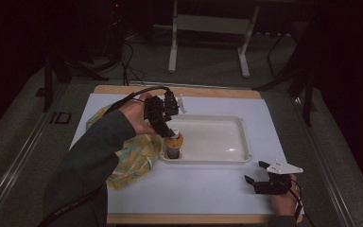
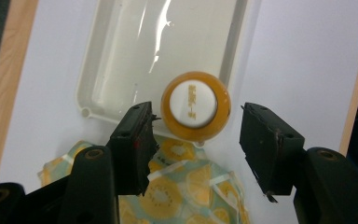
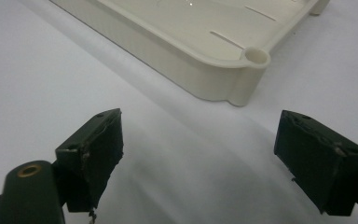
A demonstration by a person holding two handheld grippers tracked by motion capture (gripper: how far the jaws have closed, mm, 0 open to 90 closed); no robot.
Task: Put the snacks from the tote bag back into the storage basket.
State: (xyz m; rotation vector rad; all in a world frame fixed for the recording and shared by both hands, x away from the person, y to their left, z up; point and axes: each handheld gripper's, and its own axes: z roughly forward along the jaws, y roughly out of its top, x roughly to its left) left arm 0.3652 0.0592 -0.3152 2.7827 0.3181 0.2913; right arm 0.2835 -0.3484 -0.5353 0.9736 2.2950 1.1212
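Left gripper (image 2: 193,140), jaws apart and clear of the upright orange bottle (image 2: 195,106) in the cream tray (image 2: 91,88): withdraw straight upward to avoid tipping it.

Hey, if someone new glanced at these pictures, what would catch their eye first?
Probably the small orange bottle with a white cap, standing upright in the near left corner of the white tray, with the left gripper right above it, its jaws open to either side of the cap. Next, the lemon-print cloth bunched up left of the tray. The right gripper rests open on the white mat at lower right.
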